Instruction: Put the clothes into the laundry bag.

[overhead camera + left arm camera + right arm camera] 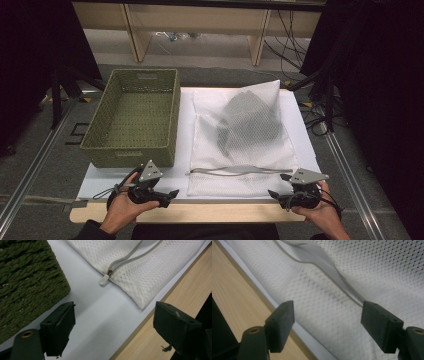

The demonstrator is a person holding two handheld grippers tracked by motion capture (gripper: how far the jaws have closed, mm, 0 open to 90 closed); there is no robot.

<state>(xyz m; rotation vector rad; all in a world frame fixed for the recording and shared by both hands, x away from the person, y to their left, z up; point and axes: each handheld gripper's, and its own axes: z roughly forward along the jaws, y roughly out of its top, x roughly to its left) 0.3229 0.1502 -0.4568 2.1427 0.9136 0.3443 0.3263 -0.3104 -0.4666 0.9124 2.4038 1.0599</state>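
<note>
A white mesh laundry bag (240, 137) lies flat on the white board (300, 125), with dark grey clothing (247, 122) showing through its upper half. Its grey zipper (235, 171) runs across the near end; the zipper pull (104, 280) sits at the bag's left corner. My left gripper (172, 194) rests open near the front edge, left of the bag's corner, with nothing between its jaws. My right gripper (272, 194) is open at the bag's near right corner. In the right gripper view the mesh (337, 307) and zipper band (324, 262) lie just beyond the jaws.
A green woven basket (132, 117) stands on the left of the board, empty; its corner (27, 280) is close to my left gripper. A wooden table edge (200, 212) runs along the front. Cables and stands sit on the floor at the right.
</note>
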